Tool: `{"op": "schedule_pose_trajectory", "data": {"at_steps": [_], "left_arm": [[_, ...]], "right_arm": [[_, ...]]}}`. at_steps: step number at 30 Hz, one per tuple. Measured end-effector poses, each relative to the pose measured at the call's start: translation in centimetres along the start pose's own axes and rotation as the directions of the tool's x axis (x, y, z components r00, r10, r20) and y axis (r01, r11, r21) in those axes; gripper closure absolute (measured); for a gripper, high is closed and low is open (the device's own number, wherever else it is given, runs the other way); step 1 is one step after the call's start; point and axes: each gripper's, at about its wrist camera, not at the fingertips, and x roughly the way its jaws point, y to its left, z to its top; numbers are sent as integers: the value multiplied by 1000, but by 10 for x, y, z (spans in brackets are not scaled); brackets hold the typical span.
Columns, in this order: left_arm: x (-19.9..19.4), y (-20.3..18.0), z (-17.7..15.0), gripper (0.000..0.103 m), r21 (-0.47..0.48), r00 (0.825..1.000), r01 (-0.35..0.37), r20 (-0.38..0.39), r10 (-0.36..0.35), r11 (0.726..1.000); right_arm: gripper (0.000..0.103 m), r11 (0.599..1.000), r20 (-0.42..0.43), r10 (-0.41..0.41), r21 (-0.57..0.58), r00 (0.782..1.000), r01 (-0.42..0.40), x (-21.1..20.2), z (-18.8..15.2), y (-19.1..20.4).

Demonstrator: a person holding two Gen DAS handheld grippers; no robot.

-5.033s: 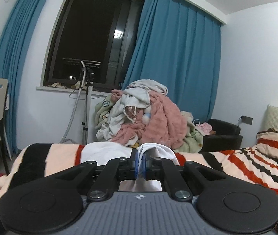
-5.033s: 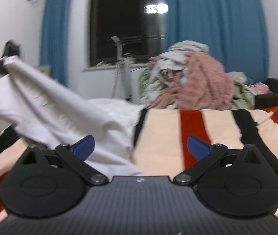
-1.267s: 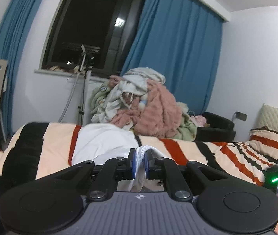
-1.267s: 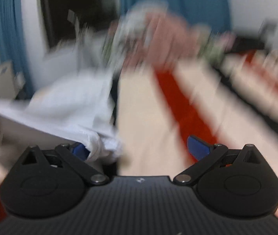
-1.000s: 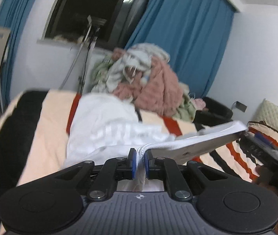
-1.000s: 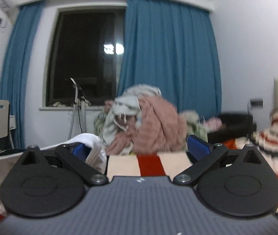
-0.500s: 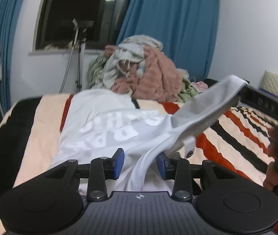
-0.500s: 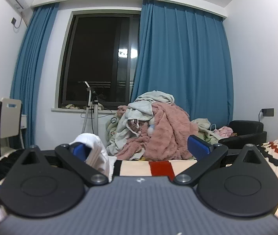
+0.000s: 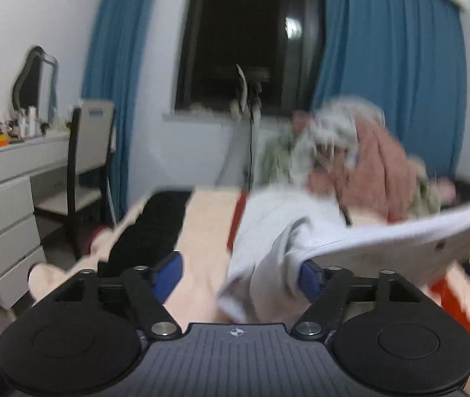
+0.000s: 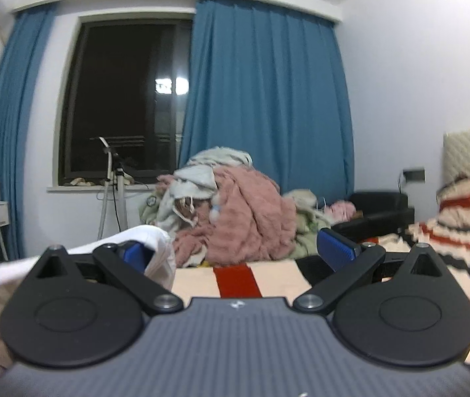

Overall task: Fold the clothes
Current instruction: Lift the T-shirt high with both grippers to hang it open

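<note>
On the striped bed [image 9: 208,231] | your left gripper [image 9: 239,273] jaws wide, white shirt [image 9: 350,241] draped against one pad | right gripper [image 10: 236,254] jaws wide, hem slung over one finger, likely released to lay flat.

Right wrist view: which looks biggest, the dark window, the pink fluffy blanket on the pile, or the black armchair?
1. Dark window, clearly the largest.
2. Pink fluffy blanket.
3. Black armchair, smallest, though the gripper hides its lower part.

This is apparent size only; their distances from the camera differ.
</note>
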Motion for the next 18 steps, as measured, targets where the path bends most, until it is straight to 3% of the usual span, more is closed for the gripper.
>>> {"op": "schedule_pose_trajectory", "data": {"at_steps": [4, 7, 9, 12, 16, 18], "left_arm": [[0, -5, -6, 24, 42, 998, -55, -23, 57, 998], [-4, 8, -3, 21, -35, 997, -82, 6, 82, 996], [-7, 18, 0, 21, -103, 997, -75, 10, 76, 992], [-10, 31, 5, 21, -182, 998, -39, 37, 46, 983], [-24, 35, 9, 21, -205, 996, -19, 81, 36, 979], [-35, 34, 10, 21, -197, 994, -14, 105, 36, 980]], "right_arm": [[0, 999, -4, -16, -45, 1000, 16, 1, -10, 5], [0, 993, -18, -20, -115, 1000, 18, 1, -20, 11], [0, 989, -84, -10, -148, 996, -3, 6, -29, 13], [0, 990, -244, 13, -137, 970, -47, 16, -44, 9], [0, 991, -415, 40, -98, 909, -89, 19, -62, 6], [0, 995, -406, 25, -76, 914, -61, 9, -59, 3]]}}
